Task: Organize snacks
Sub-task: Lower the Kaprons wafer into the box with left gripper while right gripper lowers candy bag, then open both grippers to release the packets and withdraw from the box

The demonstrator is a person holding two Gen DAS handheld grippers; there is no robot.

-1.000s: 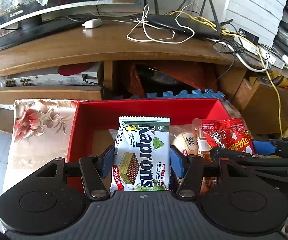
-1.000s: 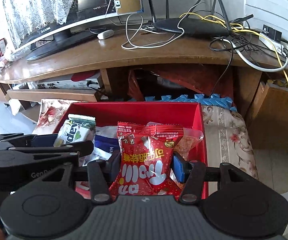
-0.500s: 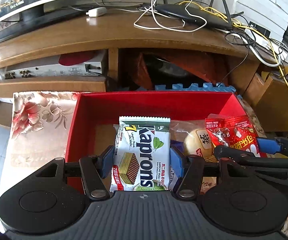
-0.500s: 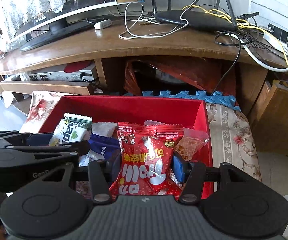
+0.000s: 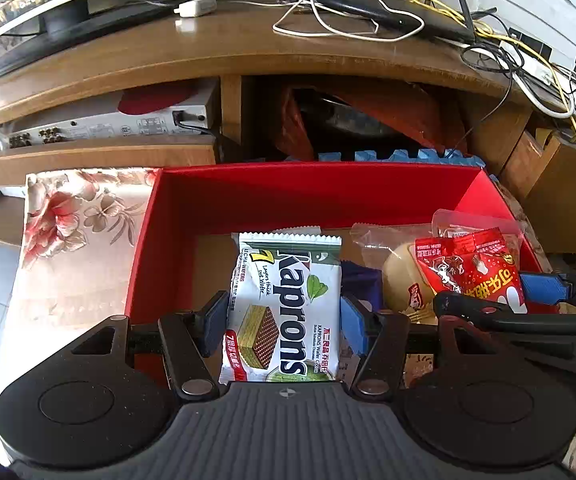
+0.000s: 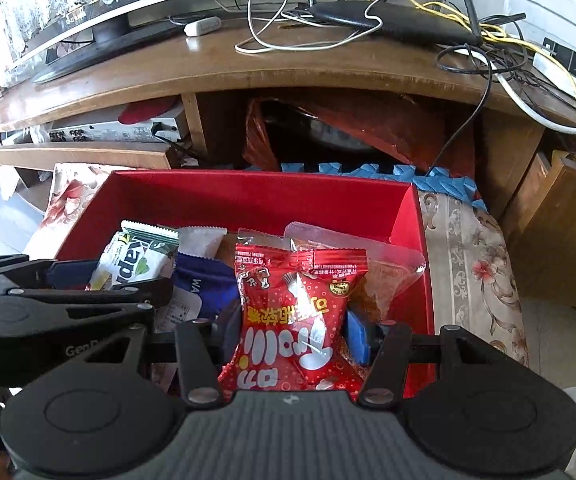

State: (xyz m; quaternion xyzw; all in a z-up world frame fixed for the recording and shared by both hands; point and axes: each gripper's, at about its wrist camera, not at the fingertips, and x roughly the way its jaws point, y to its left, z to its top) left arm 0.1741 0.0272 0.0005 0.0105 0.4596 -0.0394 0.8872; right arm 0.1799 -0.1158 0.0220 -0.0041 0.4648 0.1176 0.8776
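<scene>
Over the open red cardboard box [image 5: 176, 216], the left gripper [image 5: 284, 320] clamps a white-and-green Kaprons wafer packet [image 5: 286, 304] between its blue pads. Beside it (toward the box's right wall) the right gripper [image 6: 293, 330] clamps a glossy red candy bag [image 6: 295, 312].

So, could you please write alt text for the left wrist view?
The left tongs grip a green-and-white Kaprons wafer pack above an open red box of snacks. Beside them, the right tongs hold a red snack packet; a cluttered wooden TV stand fills the background.
</scene>
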